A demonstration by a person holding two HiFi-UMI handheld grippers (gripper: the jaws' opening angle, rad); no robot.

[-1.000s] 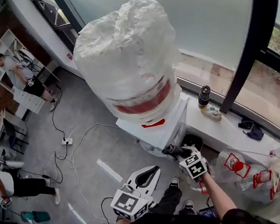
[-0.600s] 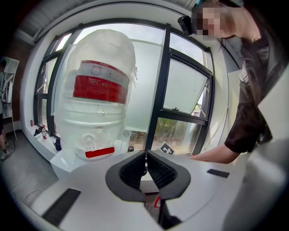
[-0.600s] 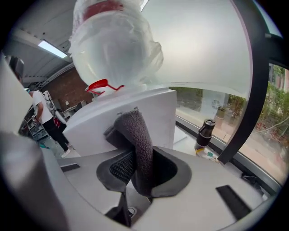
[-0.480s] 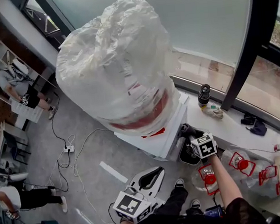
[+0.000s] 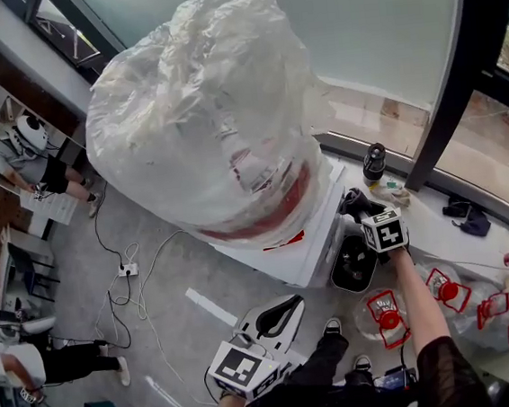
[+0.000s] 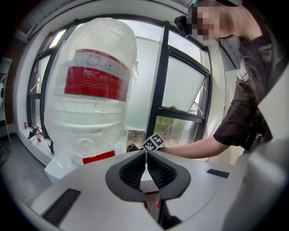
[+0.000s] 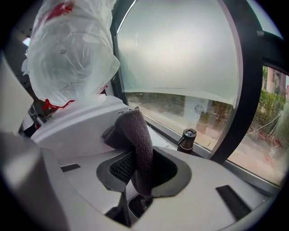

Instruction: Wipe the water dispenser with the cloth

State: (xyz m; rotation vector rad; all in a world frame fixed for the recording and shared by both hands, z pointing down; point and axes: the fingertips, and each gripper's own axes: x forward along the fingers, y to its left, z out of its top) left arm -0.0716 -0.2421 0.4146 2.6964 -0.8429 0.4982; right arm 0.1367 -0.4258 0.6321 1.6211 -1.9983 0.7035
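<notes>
The water dispenser (image 5: pixel 308 238) is a white cabinet under a big upturned bottle (image 5: pixel 200 113) wrapped in clear plastic with a red label. My right gripper (image 5: pixel 361 209) is shut on a dark grey cloth (image 5: pixel 350 200) at the dispenser's right top corner. In the right gripper view the cloth (image 7: pixel 137 135) curls up out of the jaws, against the white top (image 7: pixel 76 124). My left gripper (image 5: pixel 268 318) hangs low in front of the dispenser, shut and empty. In the left gripper view its pads (image 6: pixel 135 169) meet, and the bottle (image 6: pixel 92 90) stands ahead.
A black bin (image 5: pixel 353 265) stands right of the dispenser. A black flask (image 5: pixel 374 160) and a dark item (image 5: pixel 466 216) lie on the window sill (image 5: pixel 428 216). Empty jugs with red caps (image 5: pixel 388 312) lie at the lower right. Cables (image 5: pixel 121 271) run over the floor at left, near other people.
My right gripper has carried the cloth up and to the right along the dispenser's side, toward its top corner. The left gripper has hardly moved. The head view has shifted.
</notes>
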